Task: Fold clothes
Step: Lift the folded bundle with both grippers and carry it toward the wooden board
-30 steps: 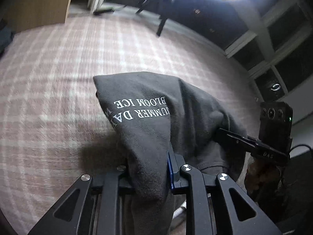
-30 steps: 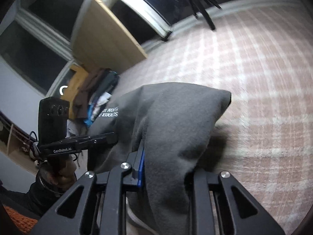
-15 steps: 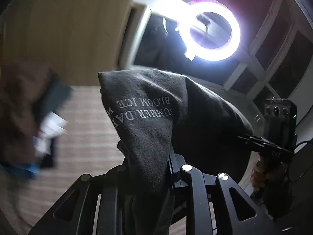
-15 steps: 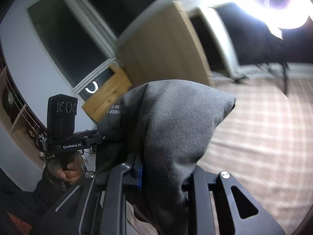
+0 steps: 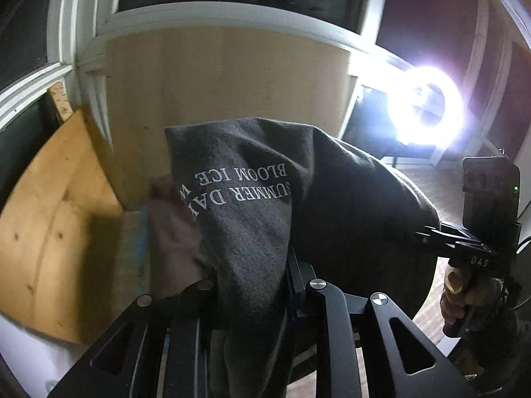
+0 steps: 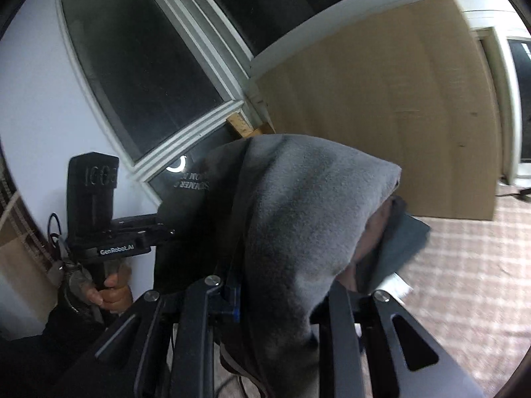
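Hanging between both tongs, dark grey garment with white lettering lifted in the air, left tongs pinching one bunched edge, right tongs clamped on another, ring light glaring behind, checked carpet below.

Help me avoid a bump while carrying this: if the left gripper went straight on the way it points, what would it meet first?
Past the dark grey garment clamped in the left gripper, the blurred pile of clothes comes first, then probably the tan board; depth is unclear.
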